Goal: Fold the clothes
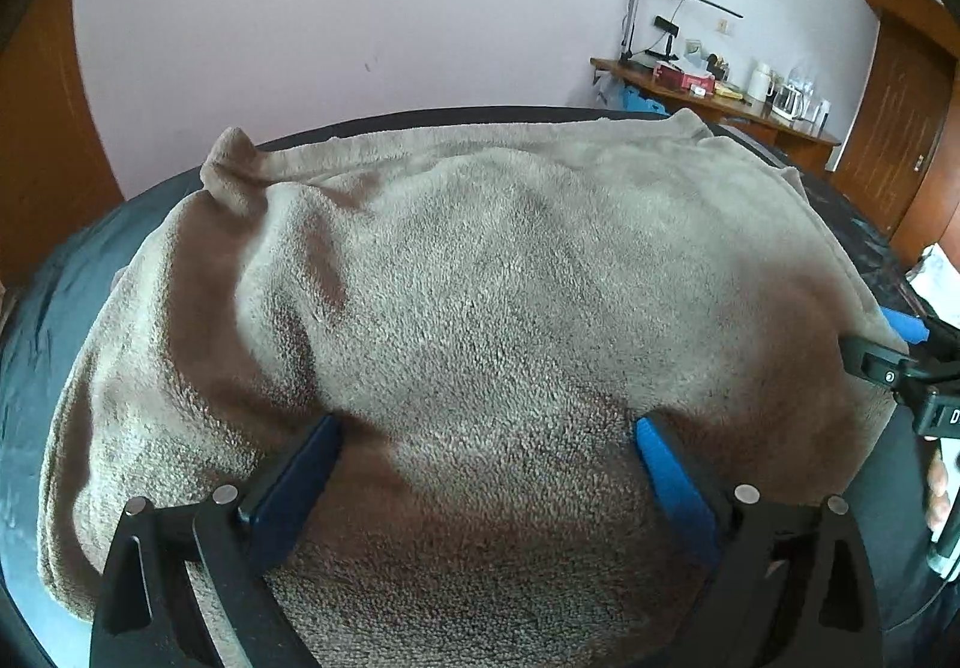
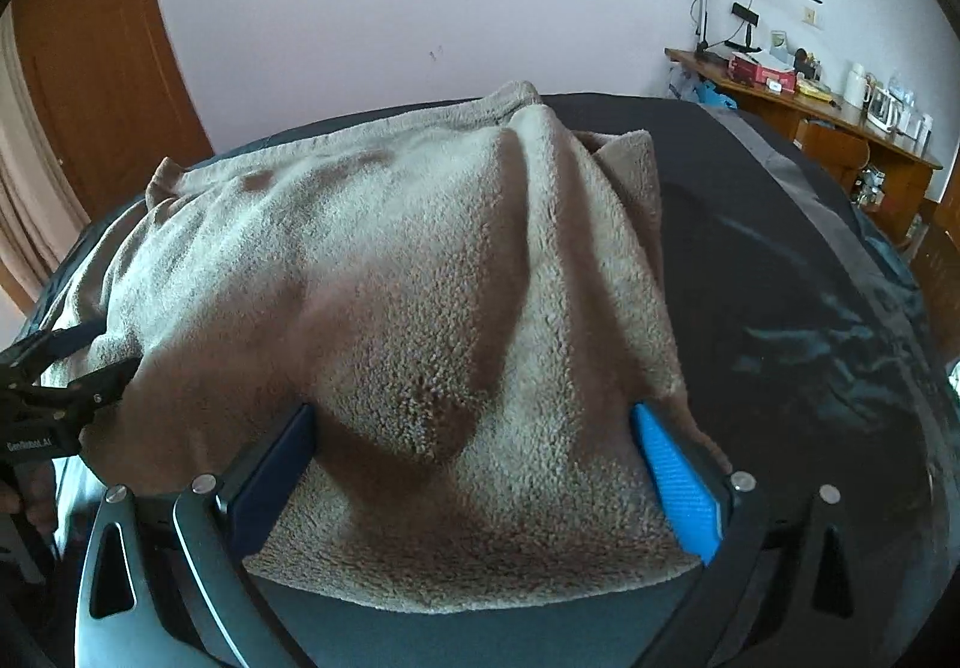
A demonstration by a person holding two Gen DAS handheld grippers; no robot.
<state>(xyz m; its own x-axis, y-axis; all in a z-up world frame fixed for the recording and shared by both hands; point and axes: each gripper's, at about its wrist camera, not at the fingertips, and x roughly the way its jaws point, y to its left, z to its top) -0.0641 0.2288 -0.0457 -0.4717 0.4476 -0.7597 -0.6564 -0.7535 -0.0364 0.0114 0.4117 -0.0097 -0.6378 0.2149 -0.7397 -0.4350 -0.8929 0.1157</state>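
Observation:
A fluffy beige fleece garment [image 1: 510, 260] lies spread over a dark bed cover [image 1: 72, 296]. My left gripper [image 1: 486, 428] is open, its blue fingers [image 1: 666, 464] wide apart and pressed into the fleece near its front edge. In the right wrist view the same garment [image 2: 420, 272] shows long ridges running to its far edge. My right gripper [image 2: 474, 416] is also open, straddling the garment's near right corner, with the hem just below its fingers. Each gripper shows in the other's view: the right gripper [image 1: 900, 362] at the right edge, the left gripper [image 2: 60, 374] at the left edge.
The dark bed cover [image 2: 810, 308] stretches bare to the right of the garment. A wooden desk [image 2: 840, 122] with a lamp, boxes and a kettle stands against the far wall at the right. Wooden doors flank the room. A hand [image 1: 939, 488] shows at the right edge.

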